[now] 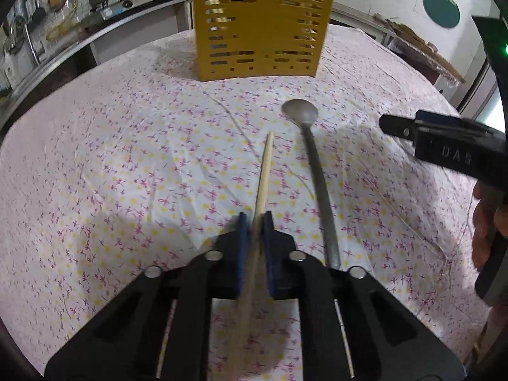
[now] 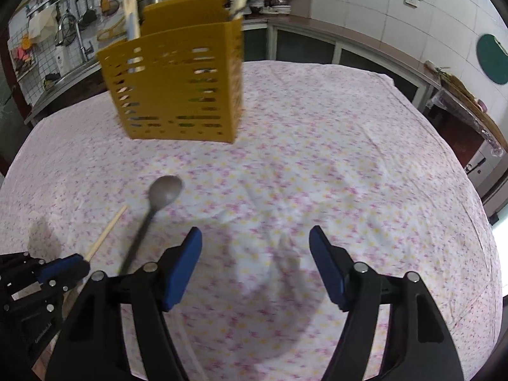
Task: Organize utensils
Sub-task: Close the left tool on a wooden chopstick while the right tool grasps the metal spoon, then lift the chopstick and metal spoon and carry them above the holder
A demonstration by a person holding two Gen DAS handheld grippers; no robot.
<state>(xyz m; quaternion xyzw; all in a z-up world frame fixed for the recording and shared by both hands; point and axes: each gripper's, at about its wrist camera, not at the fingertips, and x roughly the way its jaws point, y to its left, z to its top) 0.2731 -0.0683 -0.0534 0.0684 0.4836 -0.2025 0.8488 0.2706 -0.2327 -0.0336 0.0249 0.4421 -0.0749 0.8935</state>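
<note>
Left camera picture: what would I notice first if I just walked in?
Probably the yellow basket standing at the far side of the flowery tablecloth. Next, the left gripper up close, its blue fingers pinching a chopstick, with a grey spoon lying just right of it.

Two wrist fisheye views, angled steeply down, close over the counter [image 1: 95, 158].
Each looks forward toward 12 o'clock; both share the yellow rack [image 1: 260, 28], spoon [image 2: 165, 190] and chopstick [image 2: 106, 233], the right view from farther right.
</note>
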